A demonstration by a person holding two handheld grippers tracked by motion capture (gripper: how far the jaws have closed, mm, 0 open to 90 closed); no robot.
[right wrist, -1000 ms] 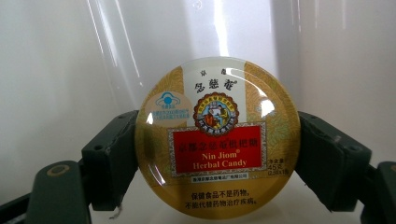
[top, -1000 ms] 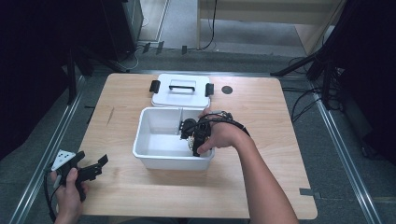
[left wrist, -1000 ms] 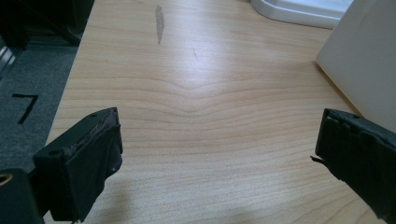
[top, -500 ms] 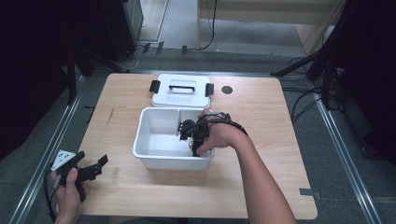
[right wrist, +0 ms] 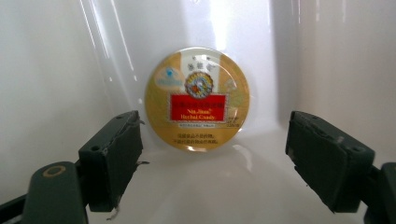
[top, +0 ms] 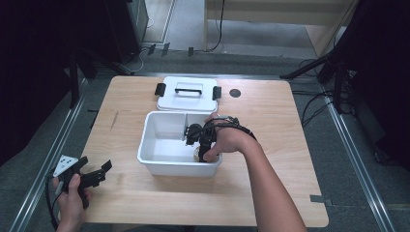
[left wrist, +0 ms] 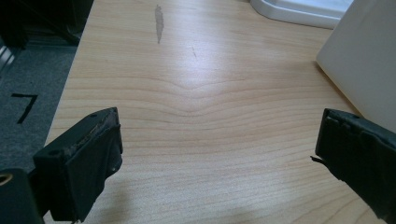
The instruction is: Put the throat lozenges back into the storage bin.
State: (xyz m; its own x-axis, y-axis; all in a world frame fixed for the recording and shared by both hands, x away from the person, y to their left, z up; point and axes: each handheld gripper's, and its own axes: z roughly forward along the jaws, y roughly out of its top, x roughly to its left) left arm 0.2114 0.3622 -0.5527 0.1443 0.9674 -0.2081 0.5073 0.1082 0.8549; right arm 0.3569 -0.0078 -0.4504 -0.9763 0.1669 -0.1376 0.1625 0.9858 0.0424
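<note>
Tin [right wrist: 198,99] is what the right claw faces: a round gold tin with a red label, inside a white bin.

High view: the bin [top: 159,159] sits near the middle of the wooden table [top: 290,159], with a thin divider [top: 184,126] running from its 12 o'clock wall inward. Just beyond the bin, at 12 o'clock, lies its white lid [top: 188,96] with a black handle and black clips at both ends. A small dark disc [top: 235,93] lies on the table at 3 o'clock of the lid. The right hand [top: 227,140] reaches over the bin's 3 o'clock rim and dips the right claw [top: 196,137] into the compartment on that side; a pale round shape shows just under the hand at the bin's near wall, too hidden to tell more. The left hand [top: 72,191] holds the left claw [top: 96,174] at the table's 7 o'clock corner, well apart from the bin, its jaws spread and empty.

Left gripper view: both black jaws stand wide apart over bare wood grain. The bin's white outer wall [left wrist: 364,60] rises at 2 o'clock, and an edge of the lid [left wrist: 299,11] shows at 12 o'clock.

Right gripper view: the right claw [right wrist: 210,154] is released, jaws wide. The tin stands tilted against the bin's glossy wall, between and beyond the jaws, touched by neither.
</note>
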